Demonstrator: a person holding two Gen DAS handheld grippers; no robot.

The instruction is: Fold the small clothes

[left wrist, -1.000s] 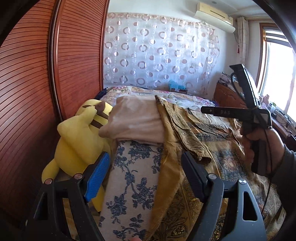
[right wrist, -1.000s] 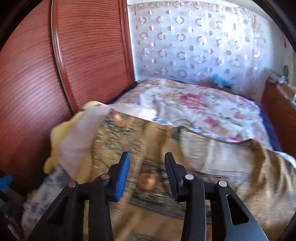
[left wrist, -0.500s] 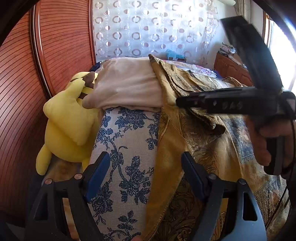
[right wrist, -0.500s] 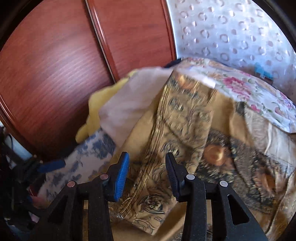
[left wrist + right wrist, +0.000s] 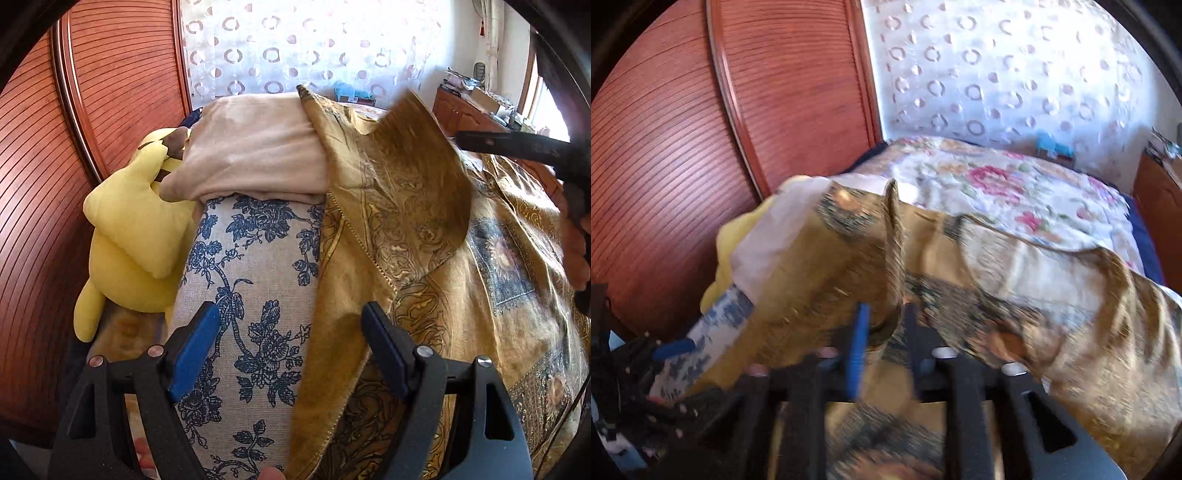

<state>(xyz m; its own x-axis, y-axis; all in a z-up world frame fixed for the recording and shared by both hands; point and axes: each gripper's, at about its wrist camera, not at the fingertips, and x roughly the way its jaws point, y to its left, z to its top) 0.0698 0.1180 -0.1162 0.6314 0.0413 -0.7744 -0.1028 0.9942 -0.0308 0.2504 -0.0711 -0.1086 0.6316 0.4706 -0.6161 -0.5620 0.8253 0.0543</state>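
A gold patterned cloth point(image 5: 424, 229) lies spread over the bed, and one flap of it stands lifted and blurred. My right gripper point(image 5: 884, 332) has its jaws closing on a raised fold of this gold cloth point(image 5: 820, 277), which rises as a ridge from between the pads. Its black frame point(image 5: 517, 142) and the hand holding it show at the right of the left wrist view. My left gripper point(image 5: 291, 350) is open and holds nothing. It hovers over the blue floral fabric point(image 5: 251, 288) and the gold cloth's left edge. A beige garment point(image 5: 255, 155) lies folded behind.
A yellow plush toy point(image 5: 133, 236) leans against the ribbed wooden wardrobe door point(image 5: 92, 110) on the left. A flowered bedspread point(image 5: 1015, 192) covers the far bed before a white circle-patterned curtain point(image 5: 979, 74). A wooden cabinet point(image 5: 469, 110) stands at the back right.
The right gripper's jaws have narrowed onto a fold of the gold cloth, and a flap of it has risen. The left gripper has tipped lower over the floral fabric and stays open.
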